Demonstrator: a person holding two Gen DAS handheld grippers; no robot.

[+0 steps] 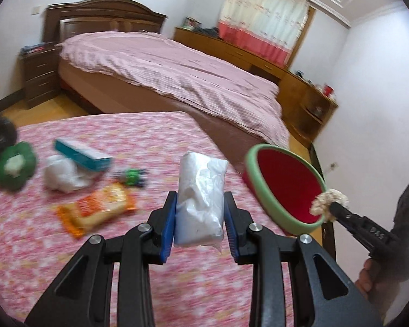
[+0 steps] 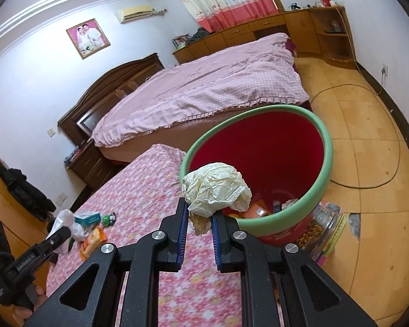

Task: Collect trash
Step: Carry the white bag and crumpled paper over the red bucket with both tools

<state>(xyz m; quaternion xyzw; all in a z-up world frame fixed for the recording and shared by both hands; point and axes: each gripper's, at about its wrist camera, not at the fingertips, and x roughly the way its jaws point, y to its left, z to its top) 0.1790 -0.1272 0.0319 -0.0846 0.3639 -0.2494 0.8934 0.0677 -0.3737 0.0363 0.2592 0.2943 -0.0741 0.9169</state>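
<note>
Left gripper (image 1: 200, 219) clamps a white plastic-wrapped packet (image 1: 201, 199) above the floral worktop (image 1: 68, 259), its long axis running away from the camera. Right gripper (image 2: 200, 224) pinches crumpled paper (image 2: 216, 188) by a corner at the near rim of the red bin (image 2: 300, 212); released early, it could land outside.

home bedroom, double bed (image 2: 204, 87), wooden headboard (image 1: 103, 16), curtains (image 1: 261, 19), wedding portrait (image 2: 88, 37)

Bedroom with pink-covered bed (image 2: 204, 81), dark headboard (image 1: 103, 16), wooden floor (image 2: 368, 163), seemingly daylit curtains (image 1: 261, 19).
</note>
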